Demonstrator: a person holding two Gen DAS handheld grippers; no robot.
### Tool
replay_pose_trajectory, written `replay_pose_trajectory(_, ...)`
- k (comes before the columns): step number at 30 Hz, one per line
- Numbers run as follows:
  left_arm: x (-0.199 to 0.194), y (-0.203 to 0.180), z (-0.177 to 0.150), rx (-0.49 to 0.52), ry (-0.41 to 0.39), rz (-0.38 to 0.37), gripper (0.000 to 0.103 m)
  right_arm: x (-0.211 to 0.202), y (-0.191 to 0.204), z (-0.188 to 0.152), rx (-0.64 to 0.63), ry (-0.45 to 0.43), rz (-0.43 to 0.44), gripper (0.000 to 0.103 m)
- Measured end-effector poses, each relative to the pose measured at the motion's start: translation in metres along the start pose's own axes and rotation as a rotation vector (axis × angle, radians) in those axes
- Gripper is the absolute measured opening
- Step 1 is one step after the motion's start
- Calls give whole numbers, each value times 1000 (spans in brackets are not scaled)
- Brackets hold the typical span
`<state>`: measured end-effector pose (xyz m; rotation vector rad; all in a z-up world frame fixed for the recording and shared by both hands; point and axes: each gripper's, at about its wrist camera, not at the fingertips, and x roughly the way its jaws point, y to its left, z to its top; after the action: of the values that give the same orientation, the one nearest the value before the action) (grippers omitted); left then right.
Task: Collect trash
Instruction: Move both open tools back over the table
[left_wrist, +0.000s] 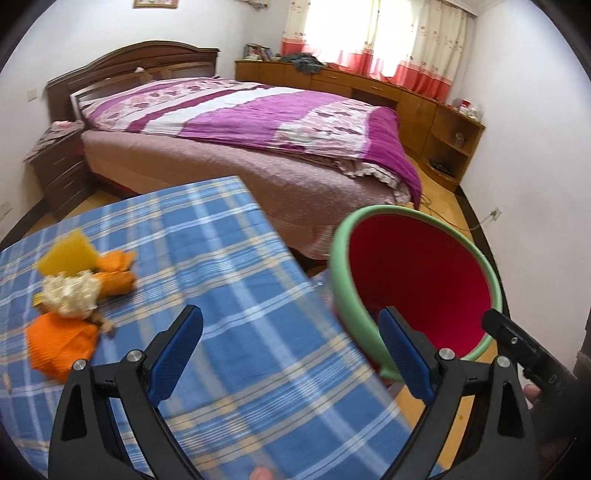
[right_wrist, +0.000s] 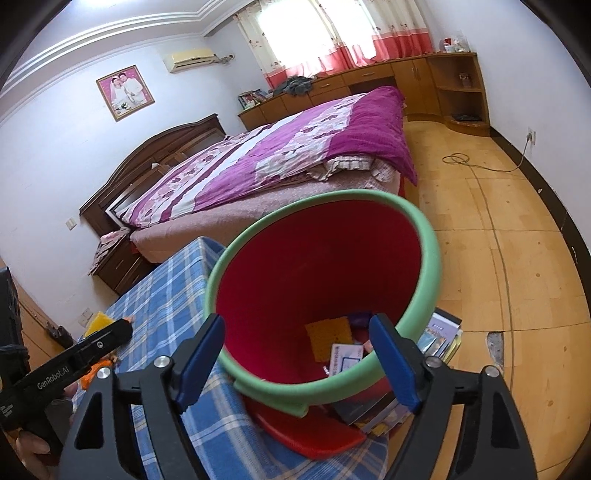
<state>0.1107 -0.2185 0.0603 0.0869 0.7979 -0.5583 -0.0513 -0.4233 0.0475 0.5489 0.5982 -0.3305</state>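
Checked cloth covered the counter (left_wrist: 229, 295); both tools, left tool (left_wrist: 291, 350) and right tool (right_wrist: 299, 354), gaped empty; one round green-rimmed red bin (right_wrist: 424, 266) ahead.

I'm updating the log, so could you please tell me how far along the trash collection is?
Partly done: a yellow sponge and a paper card already lie in the red bin. Nothing is in hand; the left gripper and right gripper both have open, empty jaws. Left: the orange wrappers, white wad and another yellow sponge on the checked tablecloth.

Bin (right_wrist: 424, 266) beside table (left_wrist: 240, 258) edge; bed (left_wrist: 258, 122) behind table.
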Motion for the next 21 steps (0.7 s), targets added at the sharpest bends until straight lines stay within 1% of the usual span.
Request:
replay_pose_trajectory(1,-3,5,-1,-5,-2,11,95,-1,3,-1,-3,2,1,85)
replay_pose_trajectory(5,-14,31,-7,-39,-9,58,95,-4,15,-6,-17,6,13,86)
replay_pose_trajectory(7,-19,45,-10,-63,-12,80,95,-6,21,-9,-23,8,18,92)
replay_pose_trajectory(8,-23,54,-11,-79,-15,93,95,-6,25,-10,-27,9,23,92)
replay_pose_trajectory(14,-35,95,-17,-132,-27,169,95,-7,43,-15,-57,21,34,93)
replay_pose_trajectory(21,-38,140,-19,-184,-21,244,95,-3,62,-21,-83,44,38,93)
